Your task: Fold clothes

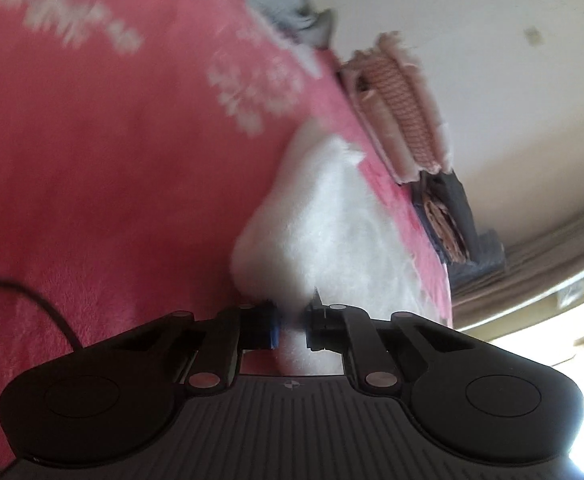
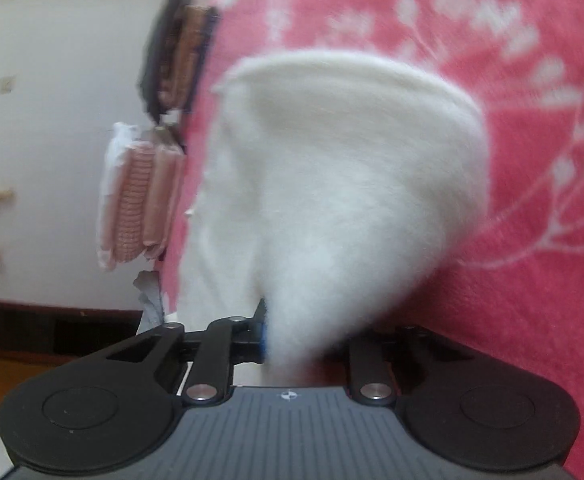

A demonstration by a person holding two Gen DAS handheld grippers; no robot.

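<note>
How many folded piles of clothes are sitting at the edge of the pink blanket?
2: a pink knit pile and a dark pile, side by side along the blanket's edge. More may be hidden.

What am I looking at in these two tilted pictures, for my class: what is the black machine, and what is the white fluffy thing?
Each picture comes from a camera on hand-held tongs, looking along the two fingers. A person holds one in each hand; there is no robot arm. The left tongs and the right tongs are each closed on the white fluffy garment, which lies on a pink fleece blanket with white flower print. Folded pink knitted clothes are stacked by the wall.
</note>
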